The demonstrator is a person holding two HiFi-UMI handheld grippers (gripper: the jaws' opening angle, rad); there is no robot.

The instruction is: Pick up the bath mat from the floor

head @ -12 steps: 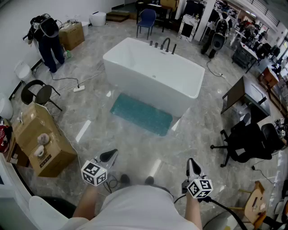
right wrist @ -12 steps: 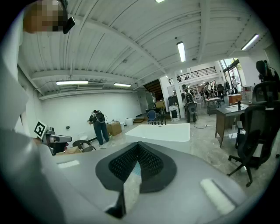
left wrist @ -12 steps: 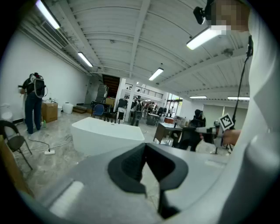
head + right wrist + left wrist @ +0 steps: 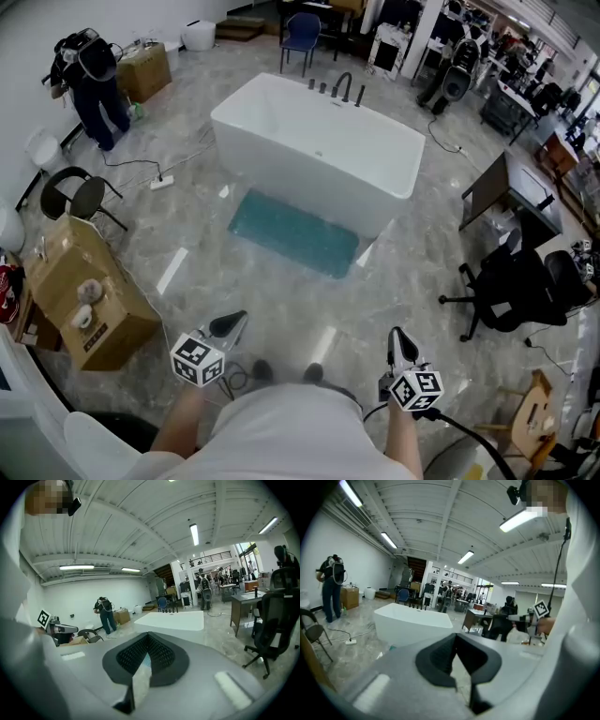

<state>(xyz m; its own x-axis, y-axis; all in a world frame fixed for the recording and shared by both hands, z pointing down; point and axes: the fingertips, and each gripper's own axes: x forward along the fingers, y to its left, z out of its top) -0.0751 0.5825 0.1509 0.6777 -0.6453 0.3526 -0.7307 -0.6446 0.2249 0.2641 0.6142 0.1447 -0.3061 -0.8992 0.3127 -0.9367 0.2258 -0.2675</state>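
A: Distance is our trouble: the bath mat (image 4: 293,234) lies flat on the floor beside the bathtub (image 4: 319,150), well ahead of us.
B: And our left gripper (image 4: 228,326) and right gripper (image 4: 401,345) are both closed, empty. We'd step in, open them, pinch its near edge.

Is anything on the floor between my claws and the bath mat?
Nothing visible. Open floor runs from the left claw and right claw, both shut, to the mat beside the tub.
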